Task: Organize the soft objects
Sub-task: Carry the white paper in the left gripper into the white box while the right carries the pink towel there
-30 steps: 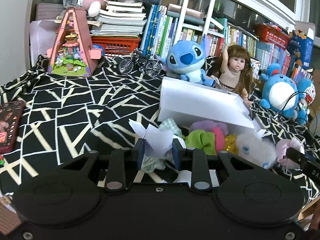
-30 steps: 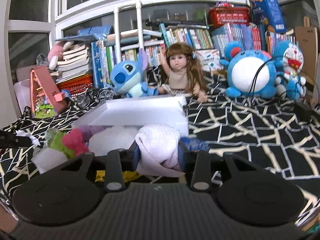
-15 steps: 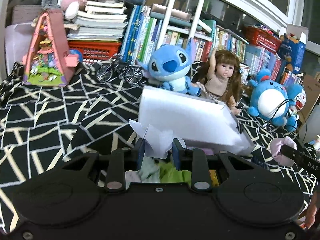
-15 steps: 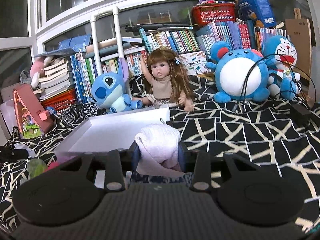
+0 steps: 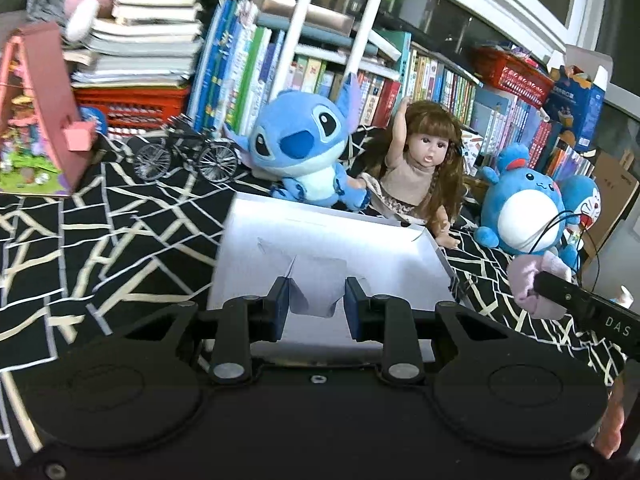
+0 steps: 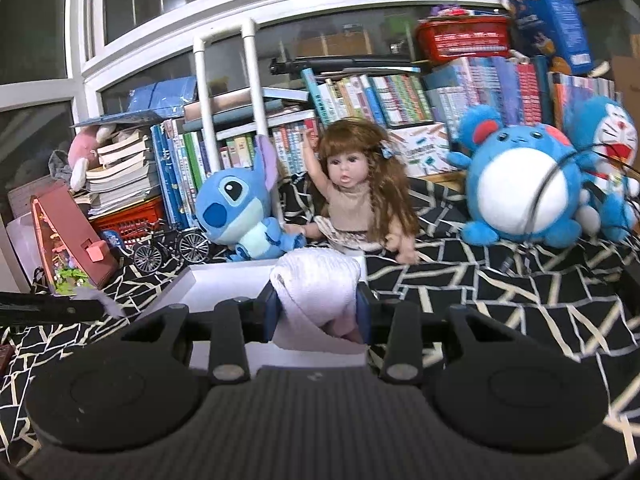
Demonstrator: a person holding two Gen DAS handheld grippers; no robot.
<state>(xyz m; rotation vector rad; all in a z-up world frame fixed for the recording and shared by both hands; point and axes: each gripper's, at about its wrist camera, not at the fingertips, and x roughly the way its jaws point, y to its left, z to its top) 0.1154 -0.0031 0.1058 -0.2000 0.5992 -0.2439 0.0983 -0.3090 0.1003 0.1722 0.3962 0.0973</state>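
Black grippers (image 5: pixel 316 296) level above white box (image 5: pixel 256 248)

The left gripper (image 5: pixel 316 294) is a matte black plastic body with two round raised discs, silver pivot screws on its two linkage arms, and blue-padded fingers (image 5: pixel 280 300); the right gripper (image 6: pixel 316 308) is built alike — black, two discs, blue pads — but with a ribbed centre panel; seen from the left, its side bears pale letters "DAS"; fingertips of a hand (image 5: pixel 610 436) show at its edge.
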